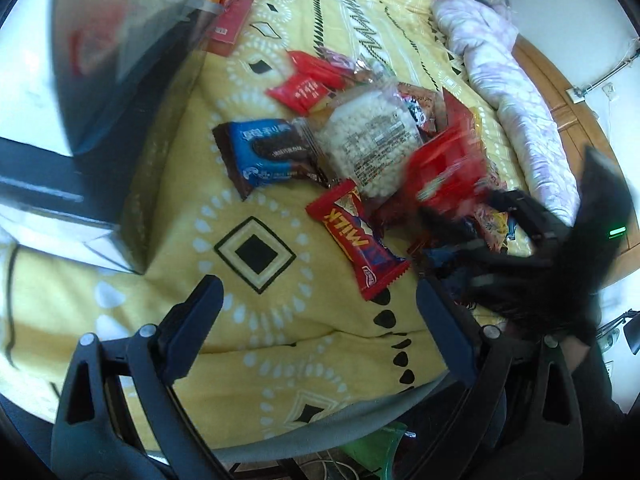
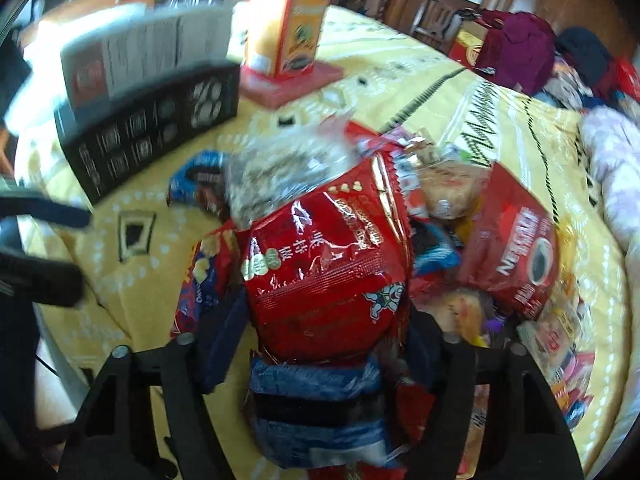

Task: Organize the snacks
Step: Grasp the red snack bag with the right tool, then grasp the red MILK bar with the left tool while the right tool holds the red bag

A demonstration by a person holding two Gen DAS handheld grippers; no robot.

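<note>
A heap of snack packets lies on a yellow patterned blanket (image 1: pixel 304 328). In the left wrist view I see a blue Oreo packet (image 1: pixel 268 156), a clear bag of white puffs (image 1: pixel 372 140) and a red MILK bar (image 1: pixel 358 236). My left gripper (image 1: pixel 320 312) is open and empty above the blanket, short of the MILK bar. My right gripper (image 2: pixel 324 336) is shut on a big red foil snack bag (image 2: pixel 324 264), which also shows blurred in the left wrist view (image 1: pixel 444 176). A red Nescafe bag (image 2: pixel 516 248) lies to its right.
A black box (image 2: pixel 152 128) stands at the blanket's left side, seen close in the left wrist view (image 1: pixel 104 92). An orange carton (image 2: pixel 286 24) stands on a red box behind. A lilac quilt (image 1: pixel 516 108) lies along the far right. Clothes pile at the back.
</note>
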